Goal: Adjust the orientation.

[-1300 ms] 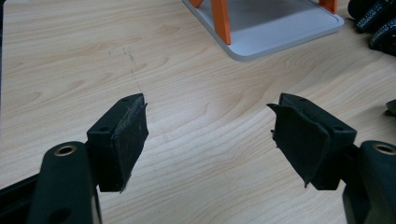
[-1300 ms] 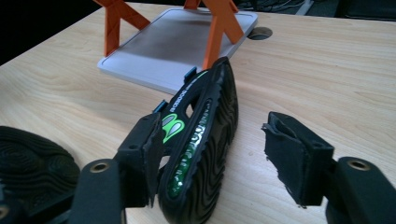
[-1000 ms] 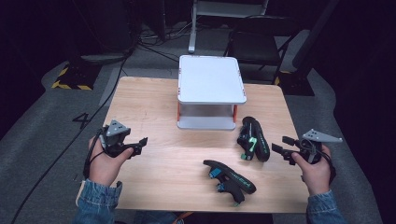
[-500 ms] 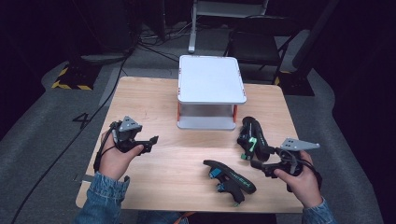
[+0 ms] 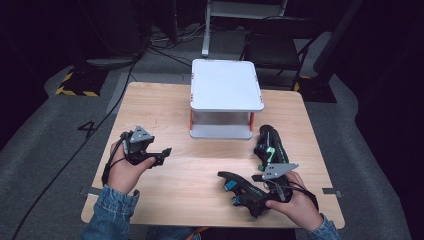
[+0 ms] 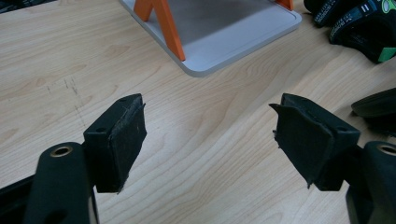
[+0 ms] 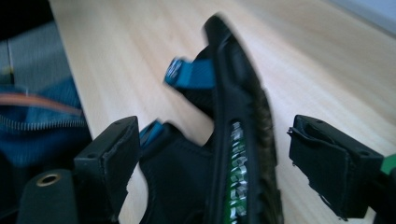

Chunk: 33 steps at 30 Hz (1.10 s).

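- Wooden table [image 5: 165, 107]; white two-tier stand [image 5: 226, 85] with orange legs at far centre.
- Two black sandals right of centre: far sandal [image 5: 268, 147] beside the stand's right front corner, near sandal [image 5: 245, 192] by the front edge.
- Left gripper [image 5: 161, 154] hovers over bare wood at left, jaws wide, nothing between them.
- Right gripper [image 7: 212, 154] jaws wide, straddling the near sandal's sole; pads not touching it.
- Denim sleeves [image 5: 112, 212] at the near edge.

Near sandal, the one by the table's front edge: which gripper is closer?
Right. The right gripper has its open jaws around the near sandal; the left gripper hovers over bare table, well off.
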{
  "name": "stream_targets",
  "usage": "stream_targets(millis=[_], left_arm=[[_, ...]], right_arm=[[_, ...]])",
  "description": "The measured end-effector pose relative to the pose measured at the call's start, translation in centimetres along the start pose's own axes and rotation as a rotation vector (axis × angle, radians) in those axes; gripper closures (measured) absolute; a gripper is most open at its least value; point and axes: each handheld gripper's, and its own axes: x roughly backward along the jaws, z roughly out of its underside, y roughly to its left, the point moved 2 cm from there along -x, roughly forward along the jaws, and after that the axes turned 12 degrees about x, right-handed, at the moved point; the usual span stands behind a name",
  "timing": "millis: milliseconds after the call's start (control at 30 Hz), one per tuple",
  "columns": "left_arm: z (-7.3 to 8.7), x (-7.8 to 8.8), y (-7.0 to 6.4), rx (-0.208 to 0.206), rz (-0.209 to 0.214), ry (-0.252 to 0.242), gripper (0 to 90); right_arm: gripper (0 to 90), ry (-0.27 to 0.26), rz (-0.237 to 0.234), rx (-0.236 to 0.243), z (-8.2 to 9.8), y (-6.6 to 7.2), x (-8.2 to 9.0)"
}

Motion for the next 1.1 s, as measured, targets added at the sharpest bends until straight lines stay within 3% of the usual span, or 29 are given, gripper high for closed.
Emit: stream_targets(millis=[67,100,200,367,467,600,867,1067,1100], left_arm=[[0.1,0.0,0.1,0.003,-0.002,-0.001,24.8],[0.1,0.0,0.1,0.002,-0.001,0.003,24.8],[0.2,0.0,0.1,0.001,-0.008,0.002,24.8],[0.3,0.1,0.2,0.0,-0.009,0.002,24.7],[0.3,-0.1,0.2,0.0,-0.005,0.006,24.7],[0.3,-0.3,0.1,-0.001,-0.001,0.014,24.7],[0.2,-0.4,0.0,-0.009,0.0,0.014,24.7],[0.4,-0.3,0.2,-0.003,-0.002,0.011,24.7],[0.4,-0.2,0.3,-0.003,-0.002,0.012,24.7]], right_arm=[[15.8,0.017,-0.011,0.009,0.0,0.1,-0.1],[15.8,0.058,-0.019,0.018,0.1,0.3,-0.6],[12.3,0.103,-0.017,0.021,0.6,0.2,-1.4],[9.0,0.146,-0.029,0.014,1.1,0.3,-2.2],[8.5,0.162,-0.009,0.026,1.2,0.3,-2.5],[15.9,0.186,0.03,0.067,1.2,0.4,-2.4],[22.0,0.195,0.067,0.082,1.2,0.4,-2.3],[42.0,0.203,0.115,0.078,0.9,-0.1,-1.9],[42.0,0.203,0.115,0.078,0.9,-0.1,-1.9]])
